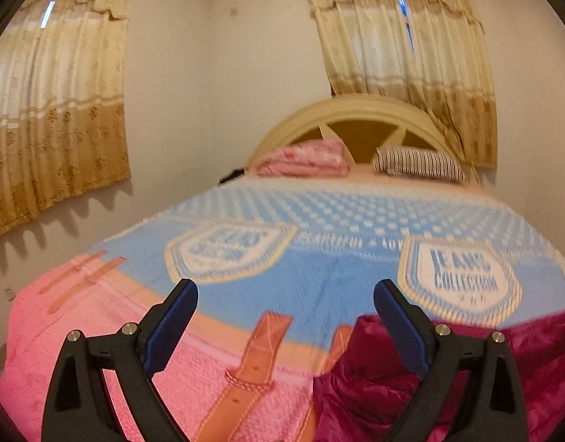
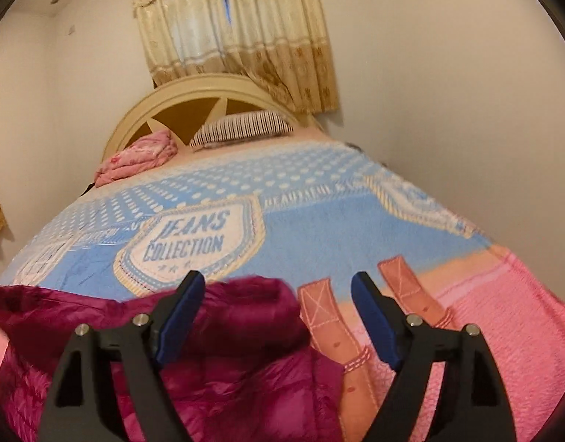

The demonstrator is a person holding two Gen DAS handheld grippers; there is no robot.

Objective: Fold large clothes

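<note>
A magenta puffy jacket (image 1: 374, 390) lies crumpled on the near end of the bed, at the lower right in the left wrist view and at the lower left in the right wrist view (image 2: 238, 339). My left gripper (image 1: 286, 291) is open and empty, above the jacket's left edge. My right gripper (image 2: 278, 283) is open and empty, above the jacket's right edge. Both have black arms with blue pads.
The bed carries a blue and pink blanket (image 1: 319, 258) with "JEANS COLLECTION" badges. A folded pink quilt (image 1: 304, 158) and a striped pillow (image 1: 418, 164) lie by the arched headboard (image 1: 356, 110). Curtains (image 1: 53, 110) hang on the walls close to the bed.
</note>
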